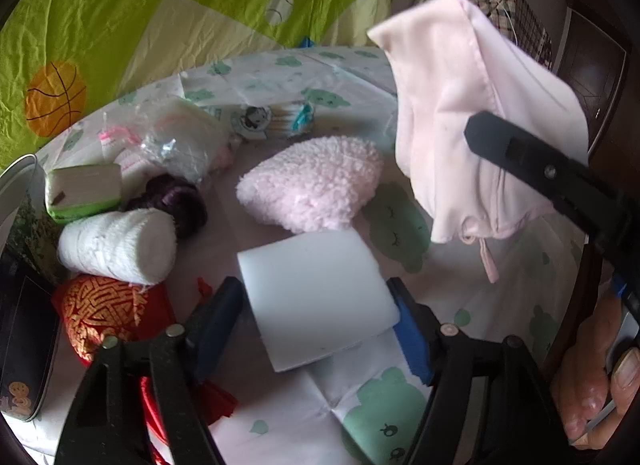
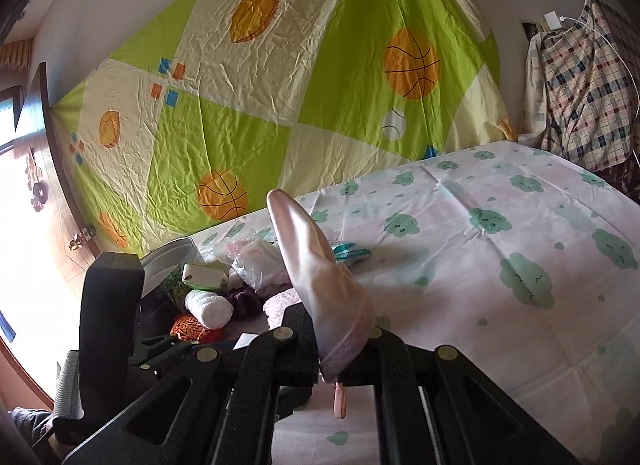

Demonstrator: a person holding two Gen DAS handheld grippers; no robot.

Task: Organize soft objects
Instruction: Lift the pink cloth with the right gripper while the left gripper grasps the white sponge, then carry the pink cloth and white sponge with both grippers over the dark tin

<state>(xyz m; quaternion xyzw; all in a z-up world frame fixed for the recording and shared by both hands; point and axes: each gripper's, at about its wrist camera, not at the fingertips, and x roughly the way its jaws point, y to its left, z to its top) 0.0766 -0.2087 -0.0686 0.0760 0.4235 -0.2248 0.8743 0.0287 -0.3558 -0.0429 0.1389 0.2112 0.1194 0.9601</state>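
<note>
- The right hand-held gripper [image 2: 340, 339] was clamped tight on a pale pink garment [image 1: 464, 113], holding it in the air above the bed [image 2: 500, 265].
- The left hand-held gripper [image 1: 320, 329] had its jaws on either side of a white foam block [image 1: 316, 293] lying on the bed; whether the pads pressed it could not be told.
- Beyond the block lay a fluffy pink cushion [image 1: 312, 181].
- Toward the bed's left edge sat a rolled white towel [image 1: 118, 245] and a red and gold pouch [image 1: 104, 313].

Pale pink garment [image 1: 460, 105] hangs lifted off the bed. White foam block [image 1: 316, 293] lies flat beside fluffy pink pillow [image 1: 312, 181]; rolled white towel [image 1: 118, 247] on its side, left.
</note>
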